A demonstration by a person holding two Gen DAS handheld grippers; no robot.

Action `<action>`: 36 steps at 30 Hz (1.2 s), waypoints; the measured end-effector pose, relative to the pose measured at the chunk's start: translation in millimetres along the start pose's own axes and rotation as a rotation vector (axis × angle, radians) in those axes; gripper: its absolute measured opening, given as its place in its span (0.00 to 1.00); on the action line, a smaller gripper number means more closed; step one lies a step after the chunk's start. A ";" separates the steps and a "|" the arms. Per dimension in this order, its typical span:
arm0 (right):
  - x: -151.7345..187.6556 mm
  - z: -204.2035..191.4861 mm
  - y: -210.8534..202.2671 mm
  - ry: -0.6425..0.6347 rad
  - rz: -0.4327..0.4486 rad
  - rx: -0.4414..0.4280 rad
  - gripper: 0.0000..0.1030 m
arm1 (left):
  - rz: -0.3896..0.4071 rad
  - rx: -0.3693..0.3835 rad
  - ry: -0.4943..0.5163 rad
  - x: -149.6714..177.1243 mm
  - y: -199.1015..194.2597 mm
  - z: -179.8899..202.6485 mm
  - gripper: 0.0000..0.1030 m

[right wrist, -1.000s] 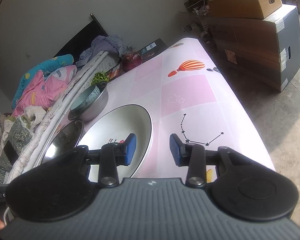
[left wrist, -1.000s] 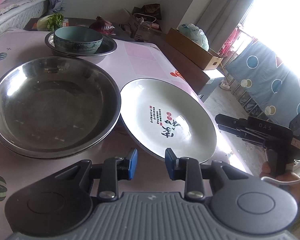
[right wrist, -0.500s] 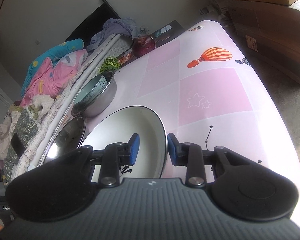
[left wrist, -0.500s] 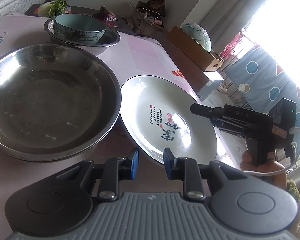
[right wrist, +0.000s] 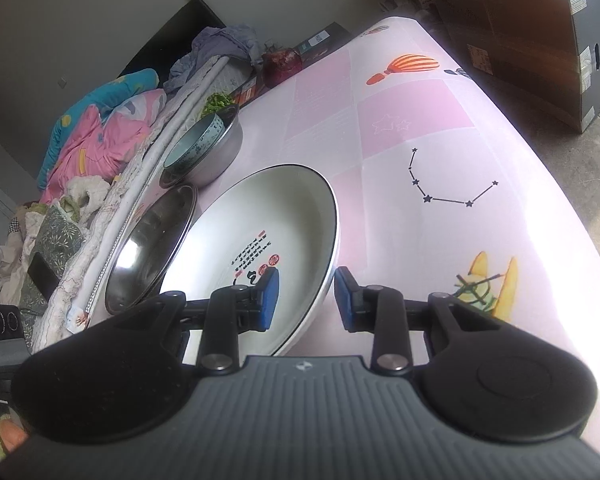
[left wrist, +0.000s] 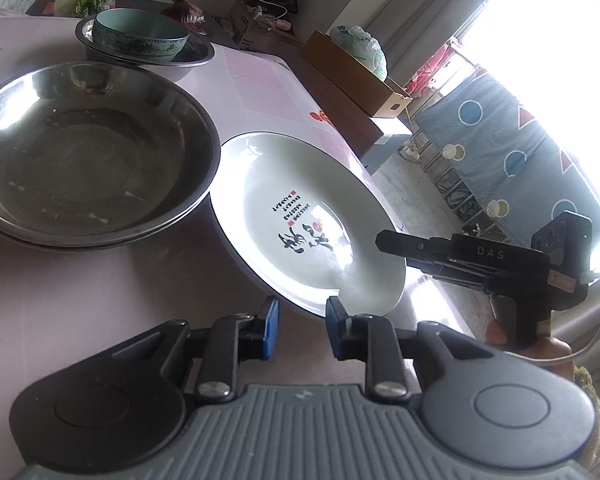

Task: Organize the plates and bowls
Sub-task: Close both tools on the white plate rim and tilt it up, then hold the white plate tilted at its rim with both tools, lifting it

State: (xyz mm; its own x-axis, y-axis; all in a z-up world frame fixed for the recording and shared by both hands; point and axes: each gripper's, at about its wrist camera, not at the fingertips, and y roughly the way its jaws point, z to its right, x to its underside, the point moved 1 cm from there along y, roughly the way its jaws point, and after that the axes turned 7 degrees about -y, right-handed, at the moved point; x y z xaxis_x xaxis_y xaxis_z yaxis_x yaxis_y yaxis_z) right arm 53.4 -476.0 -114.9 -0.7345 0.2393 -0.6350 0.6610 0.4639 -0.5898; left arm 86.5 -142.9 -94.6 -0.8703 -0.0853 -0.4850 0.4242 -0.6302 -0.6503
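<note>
White plate [left wrist: 300, 216] with black lettering lies on the pink table [right wrist: 440, 128], just beside the large steel basin [left wrist: 88, 148]. My right gripper [right wrist: 306, 296] straddles its rim — pads apart, not yet pinching. My left gripper [left wrist: 302, 328] has just been narrowing, nothing between its jaws — the near rim lies just past its fingertips.

We can only really read one thing: "DAS" in pale letters on the side of the right gripper [left wrist: 380, 239], seen from the left wrist. The white plate [left wrist: 320, 184] has black brush calligraphy, small columns of characters and red seal stamps, but we can't make any of it out.
</note>
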 end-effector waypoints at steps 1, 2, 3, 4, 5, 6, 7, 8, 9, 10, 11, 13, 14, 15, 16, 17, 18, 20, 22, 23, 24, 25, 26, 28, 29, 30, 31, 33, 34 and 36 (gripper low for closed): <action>7.5 -5.0 -3.7 -0.003 -0.001 0.004 0.28 | -0.005 0.006 0.008 3.8 -2.3 -0.5 0.21; 13.2 -9.3 -6.9 -0.006 -0.001 0.010 0.28 | -0.010 0.013 0.013 7.3 -5.1 -0.6 0.20; 18.6 -14.1 -10.6 -0.012 0.001 0.018 0.28 | -0.010 0.017 0.015 9.4 -7.5 -0.9 0.20; 22.1 -17.3 -13.6 -0.017 0.004 0.024 0.28 | -0.007 0.018 0.018 10.6 -9.9 -1.7 0.20; 24.2 -19.4 -16.7 -0.020 0.009 0.030 0.28 | -0.002 0.017 0.020 10.8 -12.4 -2.8 0.21; 24.7 -20.1 -19.6 -0.018 0.017 0.033 0.28 | 0.003 0.015 0.019 10.2 -14.8 -4.0 0.22; 22.4 -19.6 -22.2 -0.013 0.026 0.036 0.29 | 0.012 0.015 0.014 8.6 -16.7 -5.2 0.23; 20.4 -19.2 -23.6 -0.011 0.031 0.042 0.30 | 0.020 0.015 0.010 5.9 -17.4 -6.4 0.25; 14.5 -16.4 -24.8 -0.012 0.038 0.053 0.30 | 0.030 0.013 0.004 3.4 -18.6 -7.0 0.32; 7.1 -14.1 -23.7 -0.014 0.045 0.064 0.30 | 0.042 0.007 -0.002 0.6 -18.6 -7.7 0.35; 1.5 -12.3 -22.0 -0.018 0.049 0.069 0.30 | 0.053 -0.001 -0.008 -2.2 -17.6 -8.5 0.39; -10.1 -7.5 -15.5 -0.024 0.050 0.075 0.30 | 0.064 -0.016 -0.017 -9.2 -12.5 -9.9 0.40; -15.6 -5.2 -10.9 -0.027 0.049 0.080 0.30 | 0.063 -0.022 -0.021 -12.2 -8.7 -10.6 0.40; -20.4 -3.1 -5.9 -0.031 0.045 0.081 0.30 | 0.061 -0.030 -0.023 -15.5 -4.2 -11.7 0.40; -25.1 -0.6 0.1 -0.033 0.040 0.081 0.30 | 0.058 -0.039 -0.025 -17.8 0.3 -12.6 0.40; -29.7 2.1 6.6 -0.031 0.033 0.080 0.31 | 0.053 -0.045 -0.027 -19.7 4.1 -13.9 0.40; -34.3 5.0 14.8 -0.029 0.022 0.073 0.31 | 0.048 -0.046 -0.031 -21.3 8.3 -14.9 0.40; -39.6 8.0 26.7 -0.030 0.005 0.054 0.31 | 0.041 -0.042 -0.039 -21.9 12.0 -17.7 0.40; -42.9 7.4 40.3 -0.036 -0.020 0.034 0.31 | 0.036 -0.039 -0.043 -23.4 16.3 -18.9 0.40; -43.5 5.0 47.4 -0.037 -0.032 0.020 0.31 | 0.033 -0.036 -0.045 -24.1 17.8 -19.4 0.40; -43.6 2.9 51.6 -0.038 -0.037 0.002 0.34 | 0.031 -0.035 -0.048 -24.7 19.0 -19.9 0.40; -44.7 0.2 53.3 -0.045 -0.033 0.000 0.40 | 0.031 -0.033 -0.048 -24.4 19.0 -20.0 0.40; -45.6 -3.2 54.9 -0.053 -0.036 -0.004 0.43 | 0.030 -0.033 -0.047 -24.8 19.2 -20.0 0.40; -44.7 -6.7 54.5 -0.063 -0.038 0.002 0.44 | 0.029 -0.033 -0.046 -24.7 19.3 -20.0 0.40; -43.6 -7.8 52.9 -0.062 -0.041 0.001 0.44 | 0.030 -0.036 -0.044 -23.7 18.9 -20.1 0.40; -41.7 -8.0 50.7 -0.054 -0.044 -0.003 0.44 | 0.030 -0.039 -0.041 -23.0 18.3 -19.9 0.40; -40.0 -8.3 48.6 -0.046 -0.046 -0.005 0.44 | 0.029 -0.042 -0.038 -22.0 17.0 -20.0 0.40; -33.3 -9.8 41.8 -0.037 -0.052 -0.006 0.44 | 0.026 -0.043 -0.035 -20.3 14.8 -20.1 0.40; -29.5 -11.3 38.3 -0.034 -0.054 -0.002 0.44 | 0.021 -0.041 -0.033 -19.1 13.4 -20.2 0.40; -19.5 -14.1 29.1 -0.027 -0.056 0.009 0.44 | 0.010 -0.035 -0.030 -15.4 10.6 -20.3 0.40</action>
State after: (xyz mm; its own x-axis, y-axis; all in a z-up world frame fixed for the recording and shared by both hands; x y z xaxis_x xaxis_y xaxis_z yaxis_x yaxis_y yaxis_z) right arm 84.7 -455.2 -112.6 -0.7658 0.1904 -0.6143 0.6207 0.4683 -0.6288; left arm 109.5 -132.6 -105.9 -0.8730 -0.1151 -0.4740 0.4409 -0.6018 -0.6659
